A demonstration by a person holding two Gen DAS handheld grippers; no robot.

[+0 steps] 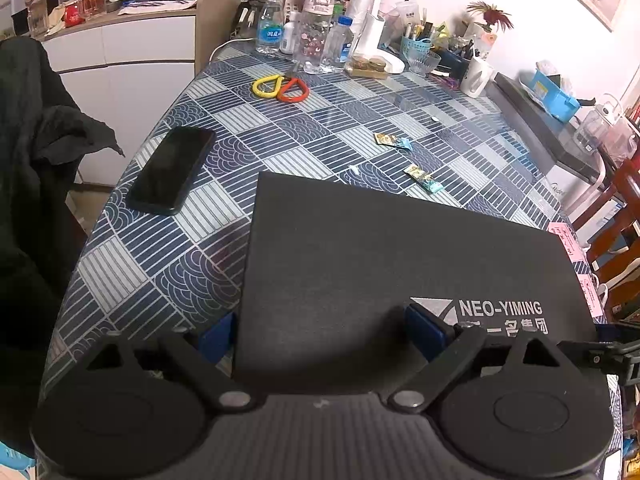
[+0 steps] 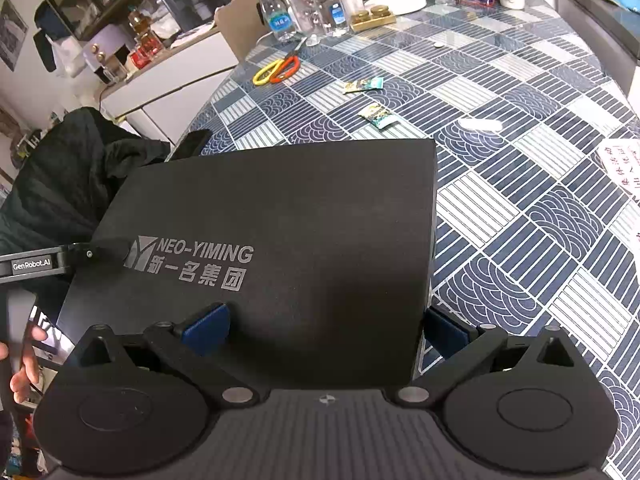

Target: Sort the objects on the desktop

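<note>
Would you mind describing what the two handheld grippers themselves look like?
Both the left gripper and right gripper share one build: a ribbed dark-grey body, two round black discs, black link arms on silver pivot pins, and blue fingertip pads. A white "GenRobot.AI" label marks the left one's side. No cables show.

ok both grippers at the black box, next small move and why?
Probably close both grippers and lift slightly. The left gripper and right gripper each straddle a near corner of the box, fingers open, one over the lid and one outside its edge; it seems not yet gripped.
</note>
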